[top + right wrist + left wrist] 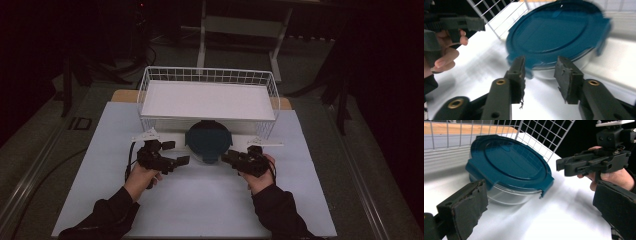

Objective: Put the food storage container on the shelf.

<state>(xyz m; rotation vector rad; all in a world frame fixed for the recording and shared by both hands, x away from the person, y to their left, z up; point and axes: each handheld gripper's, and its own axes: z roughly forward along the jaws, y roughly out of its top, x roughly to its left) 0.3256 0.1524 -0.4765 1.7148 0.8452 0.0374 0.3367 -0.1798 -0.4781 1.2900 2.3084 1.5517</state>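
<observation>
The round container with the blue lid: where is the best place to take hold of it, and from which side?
Probably by the lid's rim, both sides together. The container is wide and low, its clear wall curves inward below, while the blue lid overhangs. The left claw is open on its left; the right claw faces its near edge, jaws not touching.

White table (200,200) bears a wire basket (150,80) and container (208,141) (teal-lidded).

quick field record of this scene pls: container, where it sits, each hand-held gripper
container: round clear container with dark blue clip lid
place: on the pale table, just in front of the white wire basket
left hand-held gripper: jaws wide open, beside the container, not touching it
right hand-held gripper: open, nothing between jaws, near a lid tab
</observation>
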